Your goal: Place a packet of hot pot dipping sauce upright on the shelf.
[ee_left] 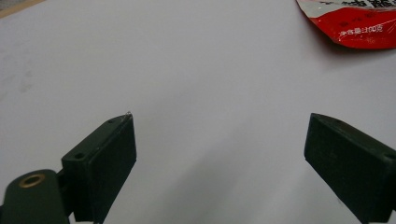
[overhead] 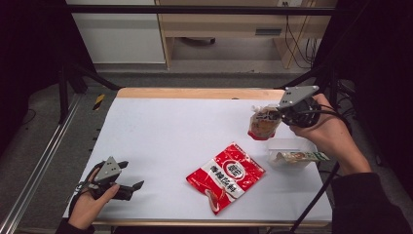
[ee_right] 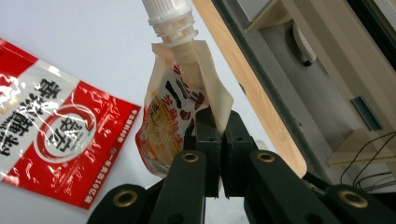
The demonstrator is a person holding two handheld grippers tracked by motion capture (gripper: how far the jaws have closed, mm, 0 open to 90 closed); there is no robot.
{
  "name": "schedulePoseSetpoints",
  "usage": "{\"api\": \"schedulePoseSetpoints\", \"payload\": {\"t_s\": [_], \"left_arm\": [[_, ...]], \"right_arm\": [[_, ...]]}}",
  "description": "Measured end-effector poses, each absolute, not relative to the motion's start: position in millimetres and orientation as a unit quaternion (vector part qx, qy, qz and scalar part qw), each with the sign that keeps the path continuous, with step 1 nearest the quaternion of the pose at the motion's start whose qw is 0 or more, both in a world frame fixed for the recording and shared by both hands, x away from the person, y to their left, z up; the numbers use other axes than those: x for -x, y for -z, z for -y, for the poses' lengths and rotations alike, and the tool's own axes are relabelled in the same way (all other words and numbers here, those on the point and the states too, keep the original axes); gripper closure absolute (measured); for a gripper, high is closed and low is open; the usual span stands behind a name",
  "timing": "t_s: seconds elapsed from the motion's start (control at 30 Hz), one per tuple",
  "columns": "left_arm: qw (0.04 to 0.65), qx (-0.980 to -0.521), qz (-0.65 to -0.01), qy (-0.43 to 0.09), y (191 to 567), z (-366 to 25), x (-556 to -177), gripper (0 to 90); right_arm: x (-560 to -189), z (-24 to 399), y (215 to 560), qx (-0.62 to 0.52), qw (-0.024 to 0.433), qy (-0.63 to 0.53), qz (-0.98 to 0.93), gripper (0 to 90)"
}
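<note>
Red packet (overhead: 225,177) (flat) beside clear tub (overhead: 290,154), mid-table.

Hidden and cut-off parts, three views

Spouted pouch (ee_right: 180,116): cap top cropped by the right gripper view's upper edge, lower right side covered by the right gripper (ee_right: 219,135); small print illegible in the high view. Red packet (ee_left: 352,23): a corner alone inside the left gripper view's frame. Clear tub (overhead: 287,156): near side behind the right hand (overhead: 331,134). Sachet (overhead: 299,157) lettering too small to read
</note>
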State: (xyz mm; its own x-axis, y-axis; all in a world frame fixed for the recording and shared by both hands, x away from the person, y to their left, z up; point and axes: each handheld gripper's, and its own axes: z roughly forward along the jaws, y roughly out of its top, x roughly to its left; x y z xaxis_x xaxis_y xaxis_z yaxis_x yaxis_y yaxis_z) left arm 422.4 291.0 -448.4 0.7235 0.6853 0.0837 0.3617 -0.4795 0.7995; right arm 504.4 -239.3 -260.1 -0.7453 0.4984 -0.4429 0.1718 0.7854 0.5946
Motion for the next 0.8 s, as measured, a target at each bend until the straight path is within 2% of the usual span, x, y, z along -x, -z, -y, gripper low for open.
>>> {"api": "schedulePoseSetpoints", "payload": {"t_s": [0.37,0.8], "left_arm": [[0.4,-0.84,-0.31,-0.197,449,-290,-422,8.9],[0.4,-0.841,-0.308,-0.195,449,-290,-422,8.9]], "right_arm": [[-507,278,280,-0.218,0.295,-0.253,-0.896,88.0],[-506,302,298,-0.244,0.281,-0.248,-0.894,87.9]]}}
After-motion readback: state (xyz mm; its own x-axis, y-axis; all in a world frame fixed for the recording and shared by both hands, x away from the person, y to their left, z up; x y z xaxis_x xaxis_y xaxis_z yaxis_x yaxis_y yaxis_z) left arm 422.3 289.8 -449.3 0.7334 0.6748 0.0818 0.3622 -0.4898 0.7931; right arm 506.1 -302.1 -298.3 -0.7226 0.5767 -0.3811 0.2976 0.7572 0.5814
